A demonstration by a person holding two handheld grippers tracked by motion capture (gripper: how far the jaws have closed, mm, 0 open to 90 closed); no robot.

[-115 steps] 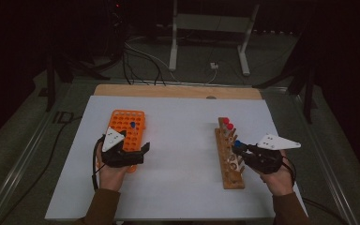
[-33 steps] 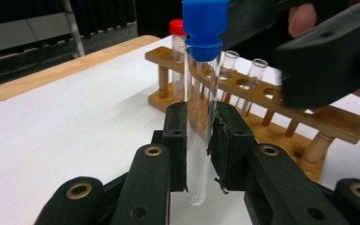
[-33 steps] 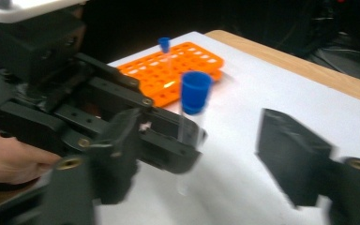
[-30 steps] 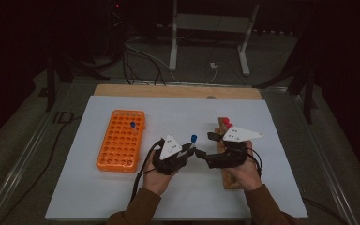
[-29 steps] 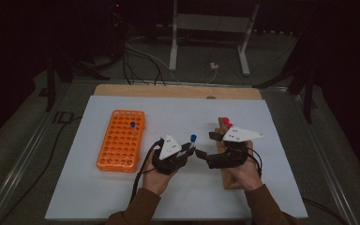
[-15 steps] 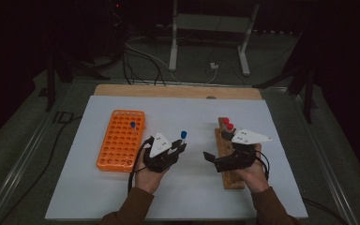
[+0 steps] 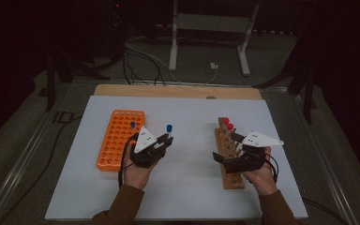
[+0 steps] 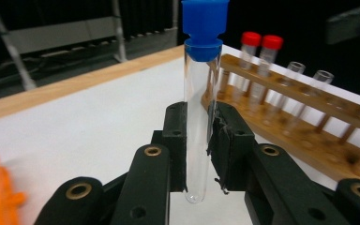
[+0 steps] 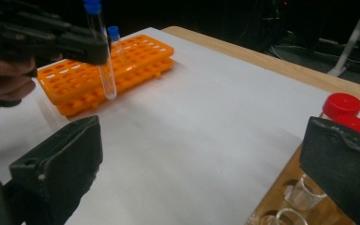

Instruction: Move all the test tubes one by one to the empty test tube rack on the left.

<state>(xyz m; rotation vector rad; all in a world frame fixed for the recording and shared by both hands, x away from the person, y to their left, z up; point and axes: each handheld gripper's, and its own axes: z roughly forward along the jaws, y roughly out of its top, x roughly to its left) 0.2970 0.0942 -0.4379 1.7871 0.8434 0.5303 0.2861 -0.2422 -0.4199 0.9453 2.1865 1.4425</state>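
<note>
My left gripper (image 7: 168, 139) is shut on a clear test tube with a blue cap (image 8: 198, 117) and holds it upright over the white mat, just right of the orange rack (image 7: 117, 140). The same tube (image 9: 101, 56) also shows in the right gripper view, in front of that rack. One blue-capped tube (image 7: 132, 125) stands in the orange rack. My right gripper (image 7: 225, 147) hovers over the wooden rack (image 7: 229, 173). Its jaws have just been opening and stand wide with nothing between them (image 9: 201, 159). Two red-capped tubes (image 7: 227, 123) stand at the wooden rack's far end.
Several uncapped glass tubes (image 8: 309, 89) sit in the wooden rack. The white mat (image 7: 187, 187) lies on a wooden table whose far edge (image 7: 178, 91) shows. Behind it are a metal stand (image 7: 206, 42) and cables on the floor.
Both grippers met at the blue-capped tube a second ago. The left one has since carried it left toward the orange rack. The right one has opened and drawn back to the right.
</note>
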